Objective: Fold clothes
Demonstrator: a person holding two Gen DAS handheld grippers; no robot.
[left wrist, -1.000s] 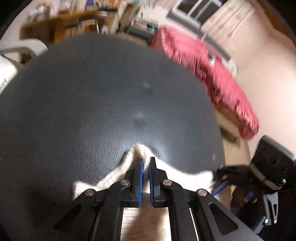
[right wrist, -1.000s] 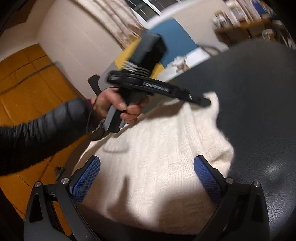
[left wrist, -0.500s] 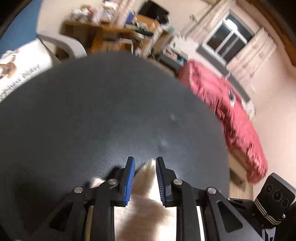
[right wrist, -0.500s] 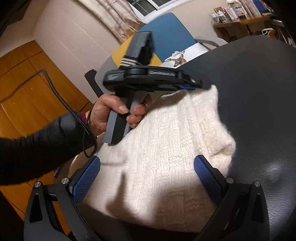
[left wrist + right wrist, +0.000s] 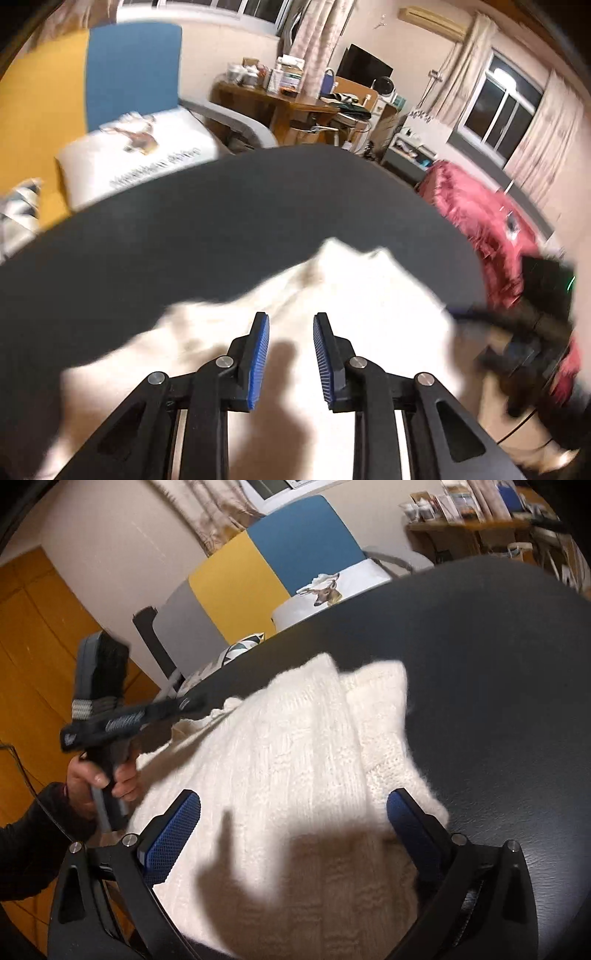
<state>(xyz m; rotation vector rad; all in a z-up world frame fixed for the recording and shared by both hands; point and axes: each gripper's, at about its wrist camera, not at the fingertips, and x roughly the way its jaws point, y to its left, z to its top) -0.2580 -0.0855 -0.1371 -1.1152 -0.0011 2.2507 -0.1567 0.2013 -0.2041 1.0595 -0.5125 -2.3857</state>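
While the white knit sweater [image 5: 295,775] lies partly folded on the dark round table [image 5: 498,664], directly beneath both tools, the left gripper [image 5: 291,354] hangs over it with jaws opening and nothing between them, and the right gripper [image 5: 293,834] is spread wide, straddling the near edge without pressing. The loose upper layer could slide or spring back — fluffy knit holds no crease, and either pad might snag the yarn. Beyond the grippers, a chair with a deer-print cushion [image 5: 332,587] stands past the table's far rim; nothing blocks the fold.
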